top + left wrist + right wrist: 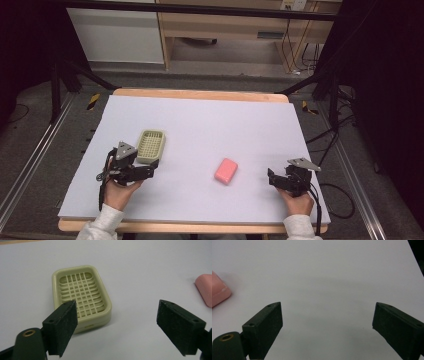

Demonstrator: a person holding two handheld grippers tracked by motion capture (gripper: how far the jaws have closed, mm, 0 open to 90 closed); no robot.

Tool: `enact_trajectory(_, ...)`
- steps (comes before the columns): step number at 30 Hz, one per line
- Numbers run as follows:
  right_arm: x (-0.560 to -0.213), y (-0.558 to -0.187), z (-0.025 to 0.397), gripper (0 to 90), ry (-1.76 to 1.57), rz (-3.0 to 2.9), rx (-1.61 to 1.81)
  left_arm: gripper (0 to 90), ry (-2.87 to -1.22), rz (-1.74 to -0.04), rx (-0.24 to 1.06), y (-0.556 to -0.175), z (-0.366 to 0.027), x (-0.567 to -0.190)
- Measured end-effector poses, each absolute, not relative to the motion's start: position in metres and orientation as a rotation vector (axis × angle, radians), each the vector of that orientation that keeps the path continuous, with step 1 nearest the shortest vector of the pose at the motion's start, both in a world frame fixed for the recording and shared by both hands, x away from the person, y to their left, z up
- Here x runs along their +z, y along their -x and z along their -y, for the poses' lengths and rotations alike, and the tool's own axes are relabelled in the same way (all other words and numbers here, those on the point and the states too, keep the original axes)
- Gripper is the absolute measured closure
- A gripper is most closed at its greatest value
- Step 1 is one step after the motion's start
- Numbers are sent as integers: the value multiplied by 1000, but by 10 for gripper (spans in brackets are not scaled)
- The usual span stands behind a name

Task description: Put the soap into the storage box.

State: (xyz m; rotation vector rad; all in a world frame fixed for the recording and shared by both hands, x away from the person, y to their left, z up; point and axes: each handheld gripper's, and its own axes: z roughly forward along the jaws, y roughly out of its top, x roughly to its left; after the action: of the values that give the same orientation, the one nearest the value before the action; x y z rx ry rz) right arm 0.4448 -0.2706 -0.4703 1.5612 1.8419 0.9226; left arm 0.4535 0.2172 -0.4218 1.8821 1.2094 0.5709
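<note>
At the left of the high view, the left gripper [150, 169] sits low over the white table surface [210, 130], held by the person's left hand [120, 192] with a pale sleeve [102, 225] at the bottom edge. Its jaws are spread wide and hold nothing; in the left gripper view [116, 326] the gap between them frames bare surface. Just beyond that gripper lies the soap dish [151, 146], a pale yellow-green tray with rounded corners and a slotted grid floor, flat on the surface and empty. In the left gripper view the soap dish [81, 296] sits ahead and left of centre, its near corner overlapped by the left-hand jaw, though whether they touch I cannot tell. Toward the middle, well apart from the dish, the pink soap bar [226, 171] lies flat on the surface, angled slightly; its edge shows at the right border of the left gripper view [205, 288] and at the left border of the right gripper view [218, 293]. At the right, the right gripper [272, 177] is held by the right hand [296, 202] near the table's front right corner, its jaws pointing toward the soap. Its jaws are likewise wide apart and empty, as the right gripper view [327, 322] shows, with plain white surface between them.
</note>
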Motion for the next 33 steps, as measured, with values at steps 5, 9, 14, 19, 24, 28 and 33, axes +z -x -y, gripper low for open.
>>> enact_trajectory(5,-470,-445,271,97,-1561,-1840,927,160,-1887,-1193,557,-457,-207,-420)
enact_trajectory(9,-470,-445,270,96,-1553,-1842,923,159,-1895,-1177,549,-459,-197,-418)
enact_trajectory(14,-470,-445,270,94,-1553,-1841,923,157,-1900,-1159,536,-461,-186,-416)
enact_trajectory(19,-470,-445,270,92,-1548,-1842,934,155,-1921,-1137,524,-464,-174,-415)
enact_trajectory(24,-470,-445,270,92,-1545,-1841,932,152,-1931,-1128,514,-466,-166,-415)
enact_trajectory(28,-470,-445,270,92,-1546,-1839,929,152,-1936,-1112,509,-467,-158,-413)
enact_trajectory(33,-469,-445,270,92,-1544,-1839,931,151,-1943,-1095,505,-469,-149,-411)
